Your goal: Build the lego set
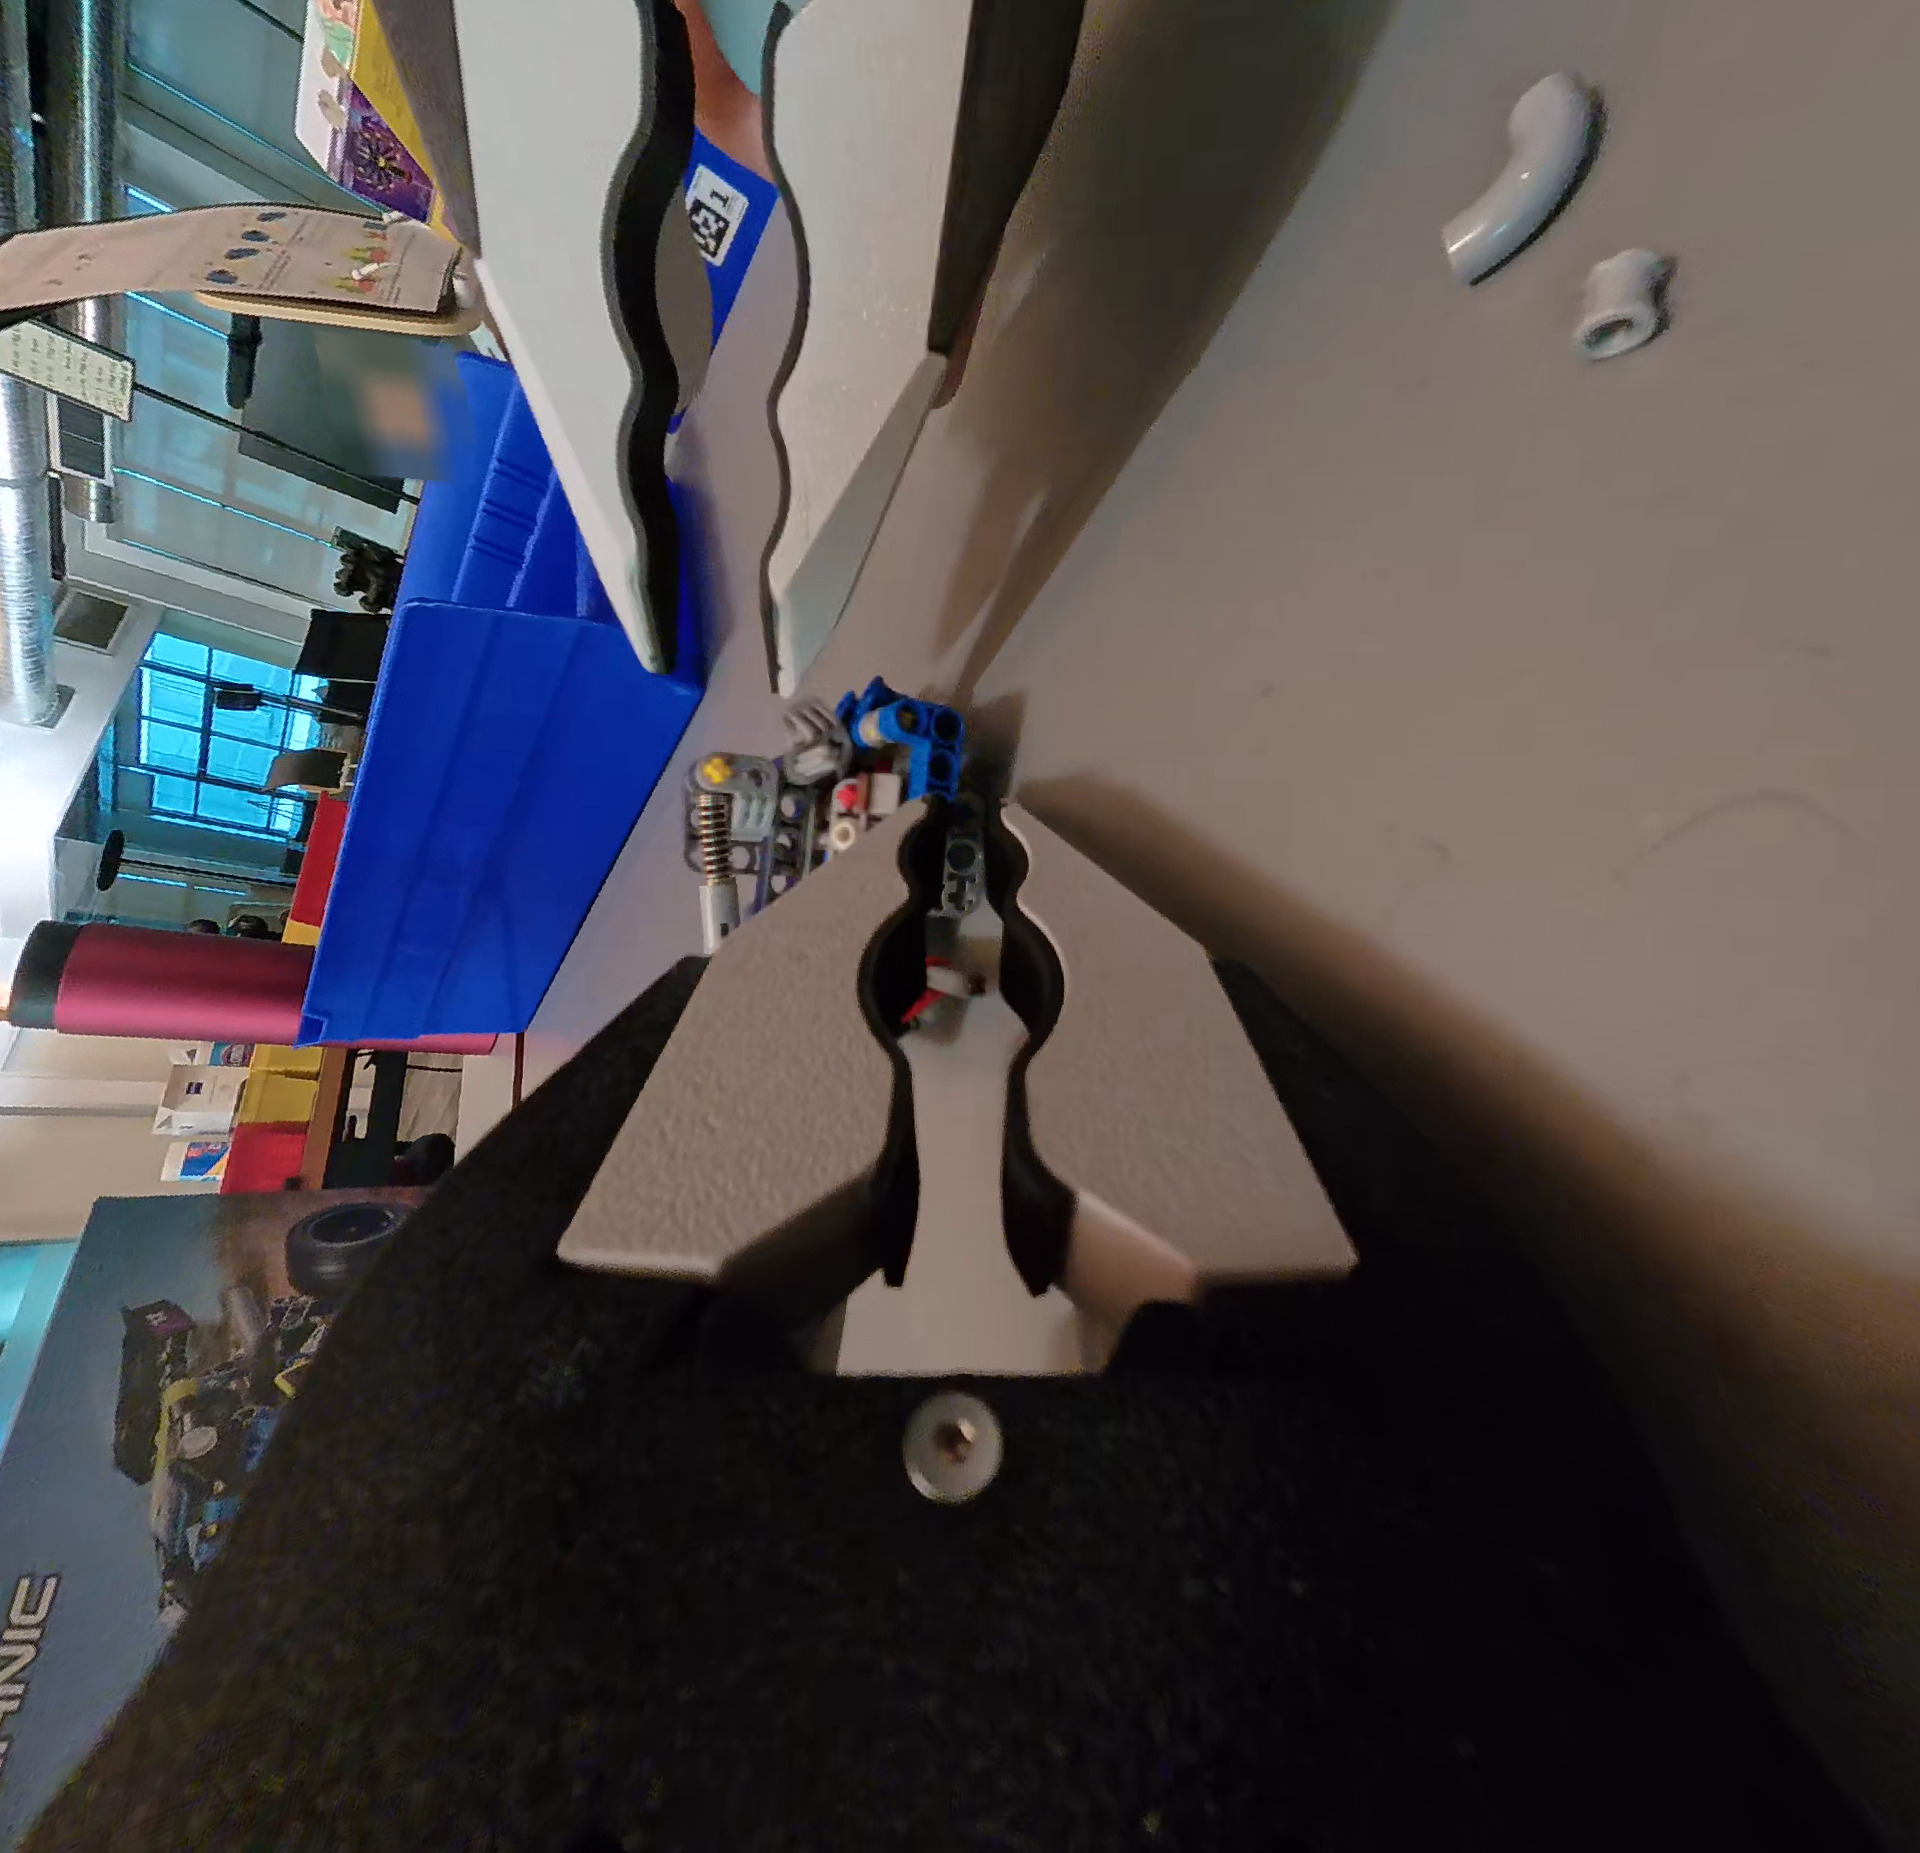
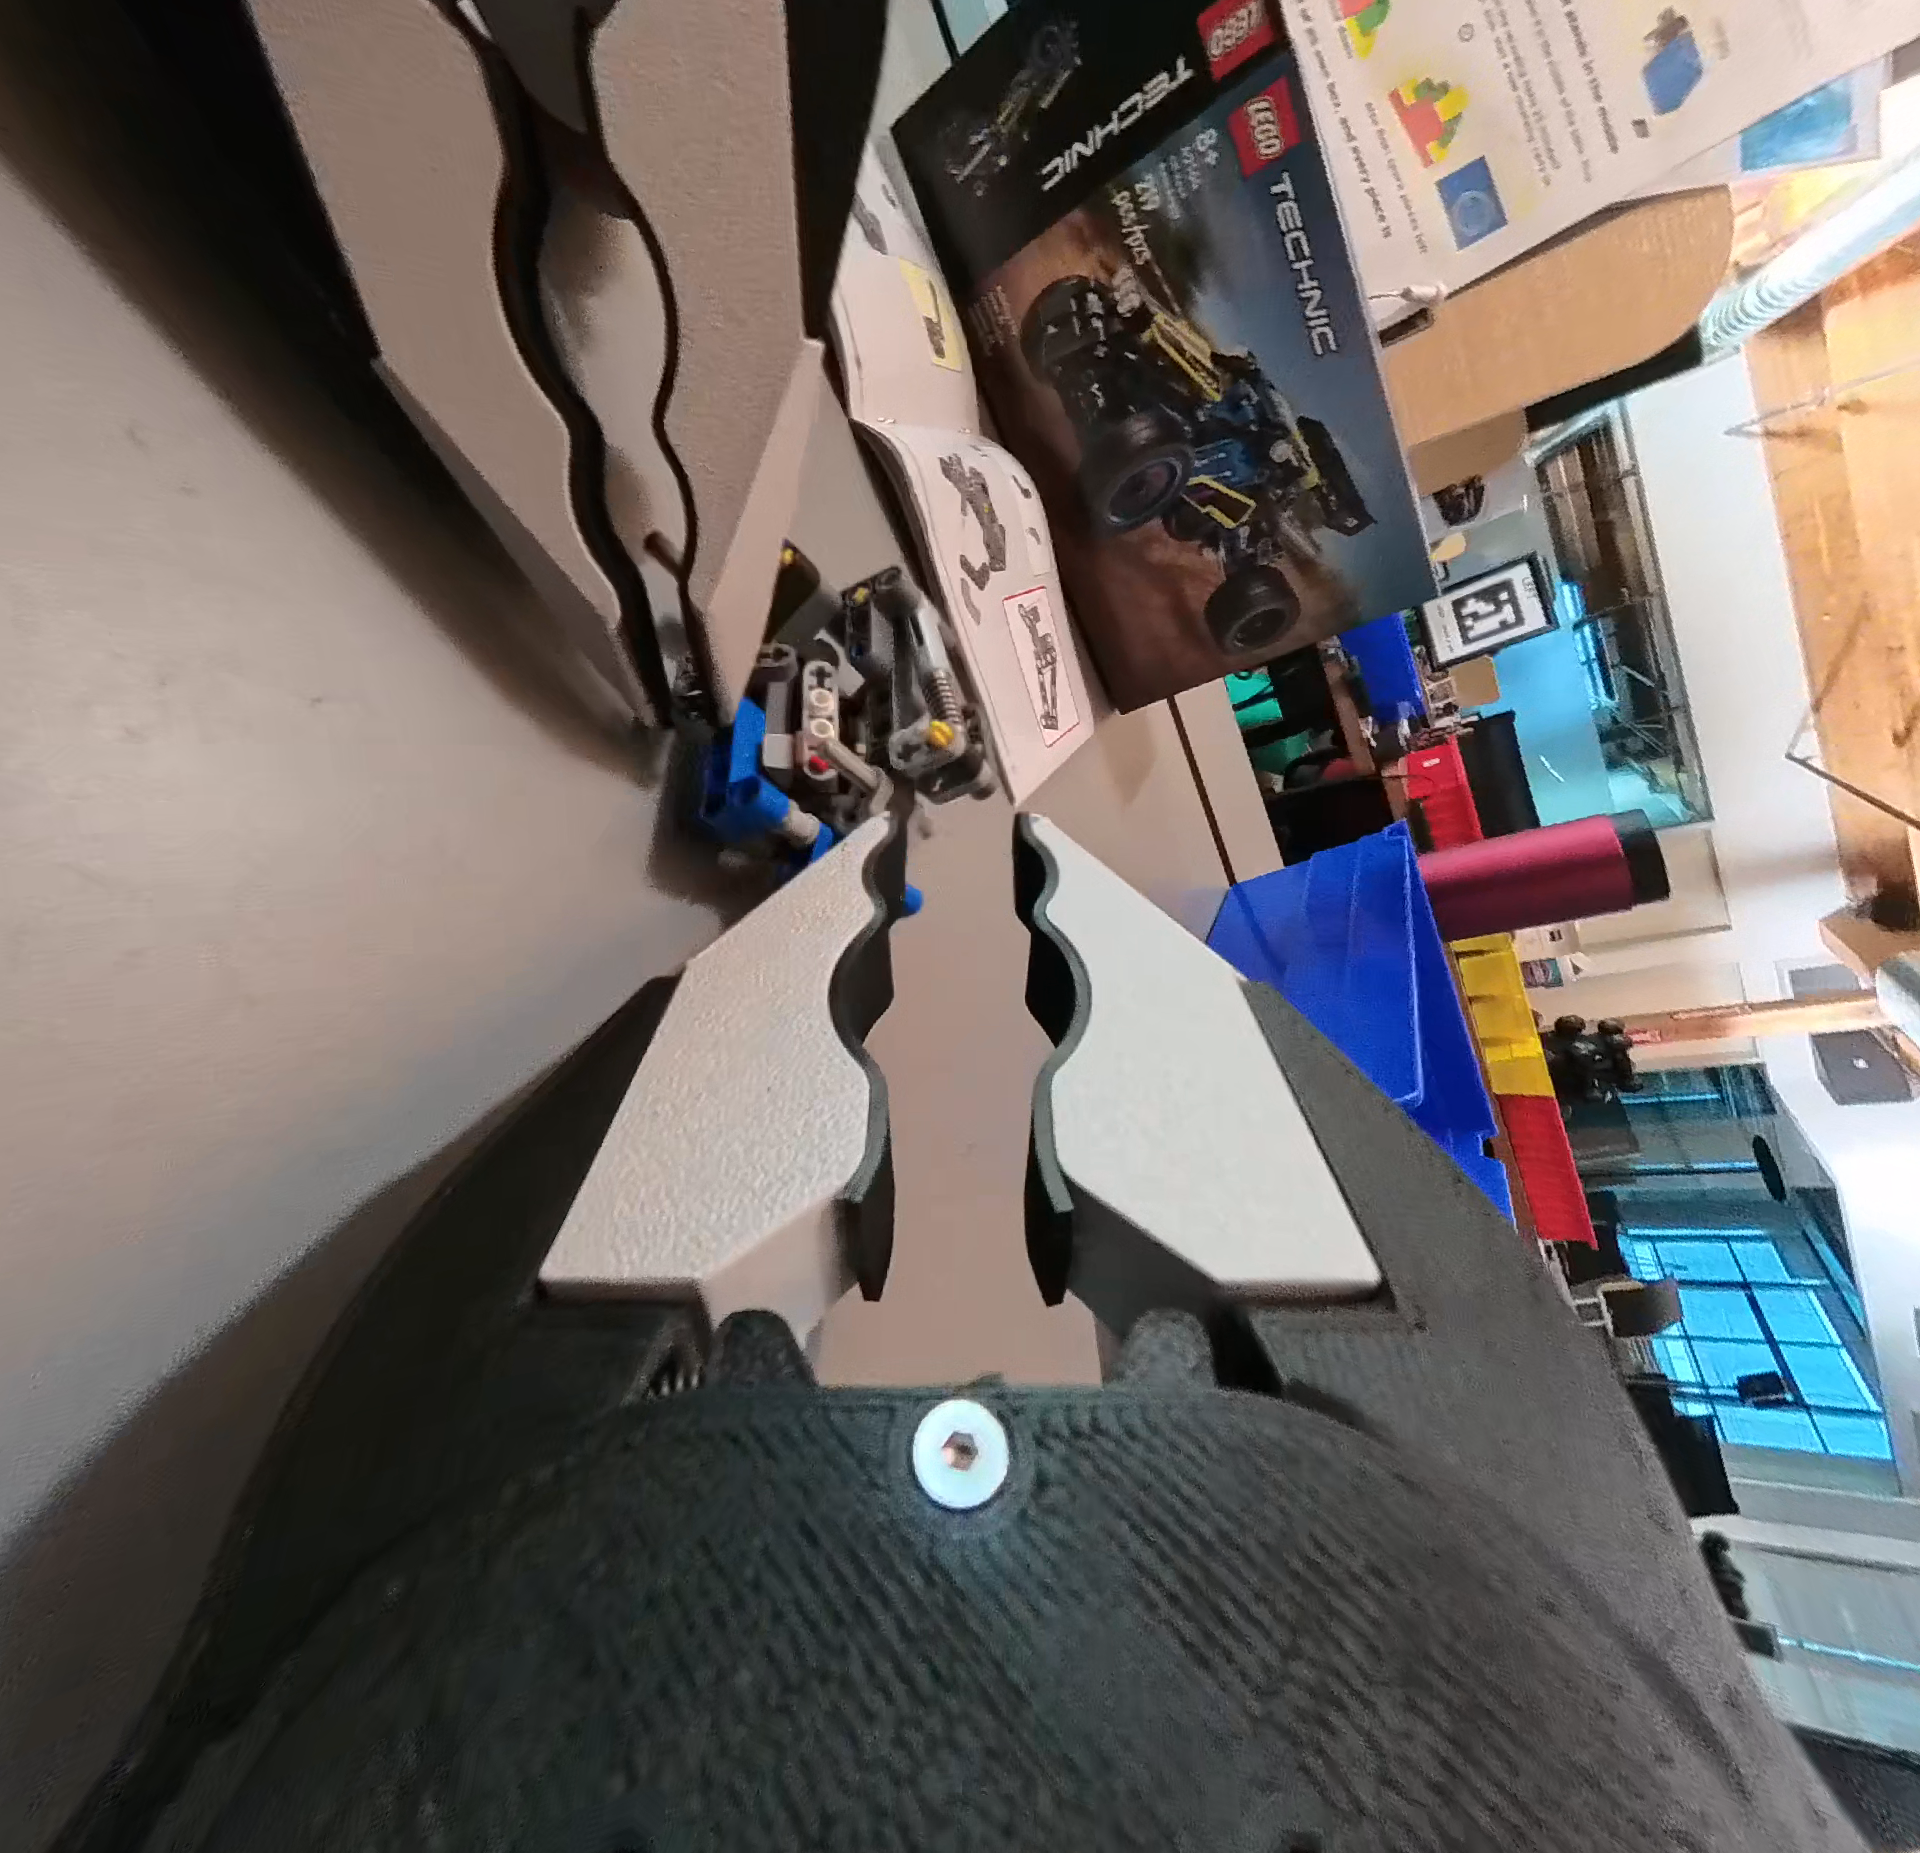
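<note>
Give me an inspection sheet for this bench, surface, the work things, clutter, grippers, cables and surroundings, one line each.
Surface: plain grey tabletop, lightly scuffed.
Work things: small toy-brick assembly of blue, grey and black beams with a coil spring; its dark grey beam sits between the left gripper's fingers.
Clutter: curved light grey plastic piece and small grey connector loose on the table; open instruction booklet; toy-set box with a buggy picture; blue plastic bin; maroon cylindrical bottle.
Grippers: left gripper closed on the dark grey beam; right gripper open, beside the assembly, holding nothing.
Cables: nothing seen.
Surroundings: windows, printed sheets, red and yellow bins behind.
</note>
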Action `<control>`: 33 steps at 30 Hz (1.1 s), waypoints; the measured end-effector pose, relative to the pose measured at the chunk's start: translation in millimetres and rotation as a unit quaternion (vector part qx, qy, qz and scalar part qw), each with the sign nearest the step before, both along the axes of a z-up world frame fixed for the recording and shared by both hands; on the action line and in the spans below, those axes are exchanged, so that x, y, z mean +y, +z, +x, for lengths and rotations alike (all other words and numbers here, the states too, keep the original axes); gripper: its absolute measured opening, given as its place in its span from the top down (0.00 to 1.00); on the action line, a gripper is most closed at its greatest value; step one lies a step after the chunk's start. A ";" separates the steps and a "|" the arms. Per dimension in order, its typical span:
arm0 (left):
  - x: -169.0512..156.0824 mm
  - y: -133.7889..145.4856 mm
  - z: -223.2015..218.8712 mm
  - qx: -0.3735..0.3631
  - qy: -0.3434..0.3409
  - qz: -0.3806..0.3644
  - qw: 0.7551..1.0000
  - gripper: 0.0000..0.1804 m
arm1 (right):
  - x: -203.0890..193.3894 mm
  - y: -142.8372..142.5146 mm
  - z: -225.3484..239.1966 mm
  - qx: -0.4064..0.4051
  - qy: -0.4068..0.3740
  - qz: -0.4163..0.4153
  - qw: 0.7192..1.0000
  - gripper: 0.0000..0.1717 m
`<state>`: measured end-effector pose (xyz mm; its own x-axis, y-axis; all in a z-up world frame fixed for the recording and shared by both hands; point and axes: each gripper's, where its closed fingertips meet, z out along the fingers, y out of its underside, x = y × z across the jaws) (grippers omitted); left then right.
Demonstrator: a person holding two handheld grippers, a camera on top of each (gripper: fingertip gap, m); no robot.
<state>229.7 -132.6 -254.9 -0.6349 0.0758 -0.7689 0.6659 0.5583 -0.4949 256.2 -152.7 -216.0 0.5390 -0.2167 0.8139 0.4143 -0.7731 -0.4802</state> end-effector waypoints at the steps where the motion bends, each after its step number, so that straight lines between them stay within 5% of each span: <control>1: 0.1 -0.2 0.7 -0.001 0.002 0.001 1.000 0.98 | -0.1 -0.7 1.5 0.004 -0.002 0.002 1.000 0.90; 9: 0.9 -0.5 2.7 0.002 0.006 0.000 1.000 0.98 | -15.5 -8.9 7.4 0.016 -0.022 -0.053 0.998 0.89; 16: 2.0 5.1 7.6 -0.006 0.019 -0.013 1.000 0.98 | -19.0 -13.1 10.9 0.095 -0.050 0.008 0.994 0.91; 21: 6.0 47.8 14.5 -0.019 0.043 -0.112 0.993 0.98 | -21.8 -14.9 5.5 0.280 -0.098 0.135 0.945 0.92; 25: 18.7 54.7 45.0 -0.048 0.110 -0.105 0.987 0.98 | -14.4 -18.4 -2.8 0.378 -0.102 0.204 0.898 0.95; 33: 13.2 38.1 64.0 -0.045 0.156 -0.070 0.984 0.98 | 0.0 -26.7 1.0 0.413 -0.109 0.247 0.870 0.92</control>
<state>293.7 -119.5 -216.7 -0.5391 -0.2226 -0.8123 0.5183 0.6725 -0.5282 257.2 -152.7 -242.7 0.7980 -0.6004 -0.0527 -0.3608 -0.4058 -0.8397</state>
